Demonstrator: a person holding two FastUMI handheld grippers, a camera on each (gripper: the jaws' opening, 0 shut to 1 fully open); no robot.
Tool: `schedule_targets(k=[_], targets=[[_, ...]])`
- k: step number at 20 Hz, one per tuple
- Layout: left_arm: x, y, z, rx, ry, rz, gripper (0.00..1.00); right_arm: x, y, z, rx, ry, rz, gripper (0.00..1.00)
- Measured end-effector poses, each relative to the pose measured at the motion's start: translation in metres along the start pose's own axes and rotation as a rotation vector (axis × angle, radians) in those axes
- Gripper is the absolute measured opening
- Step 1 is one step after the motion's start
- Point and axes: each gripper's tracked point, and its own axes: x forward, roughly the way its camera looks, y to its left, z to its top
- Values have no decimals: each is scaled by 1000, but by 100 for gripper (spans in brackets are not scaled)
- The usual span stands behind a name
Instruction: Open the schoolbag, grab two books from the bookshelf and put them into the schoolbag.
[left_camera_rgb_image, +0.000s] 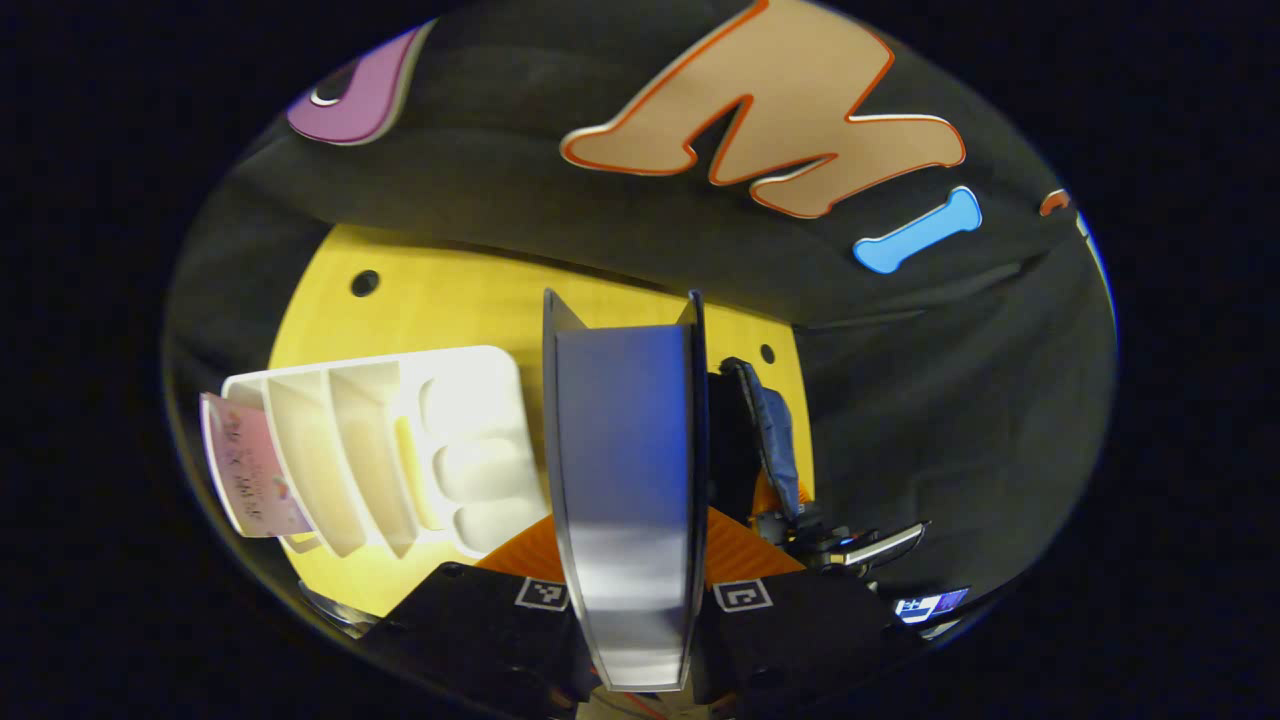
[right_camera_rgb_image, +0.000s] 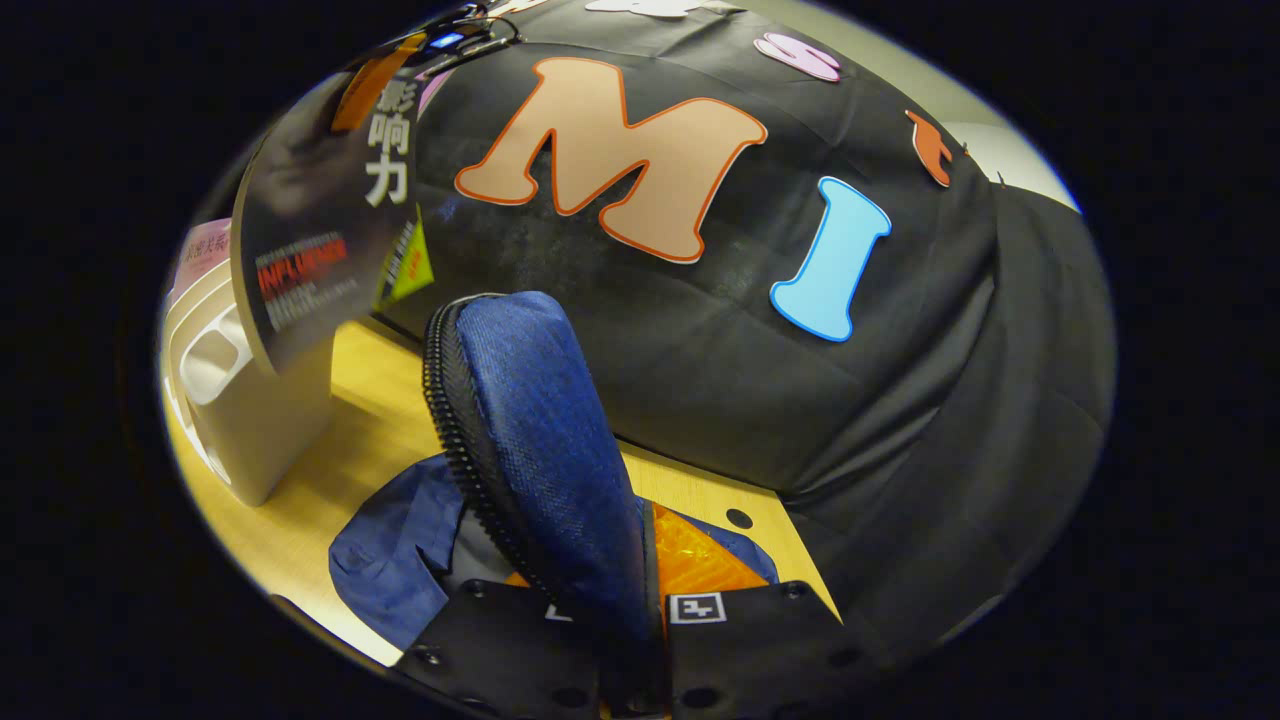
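Note:
A dark-covered book (left_camera_rgb_image: 625, 480) stands edge-on between my left gripper's (left_camera_rgb_image: 632, 600) fingers, which are shut on it above the table. In the right gripper view the same book (right_camera_rgb_image: 320, 220) hangs at the upper left, over the white bookshelf (right_camera_rgb_image: 250, 400). My right gripper (right_camera_rgb_image: 640, 610) is shut on the blue zippered flap of the schoolbag (right_camera_rgb_image: 540, 450) and holds it upright, showing the orange lining (right_camera_rgb_image: 690, 560). From the left gripper view the lifted flap (left_camera_rgb_image: 775, 430) and the right gripper (left_camera_rgb_image: 850, 545) lie just right of the book. A pink book (left_camera_rgb_image: 245, 465) stays in the bookshelf (left_camera_rgb_image: 390, 450).
The yellow wooden table (left_camera_rgb_image: 450, 300) carries the shelf and the bag and has small round holes. The booth's black cloth wall (right_camera_rgb_image: 800, 380) stands close behind the bag and along the table's far edge. The pink book (right_camera_rgb_image: 200, 250) peeks out behind the shelf.

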Motion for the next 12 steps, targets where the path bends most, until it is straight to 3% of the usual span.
schedule_targets(k=[5, 12], targets=[[86, -7, -24, -33, 15, -111, 38, -2, -14, 1, 60, -3, -15, 7], [165, -29, -49, -94, -14, -265, 37, -5, -23, -1, 103, -10, -14, 7]])
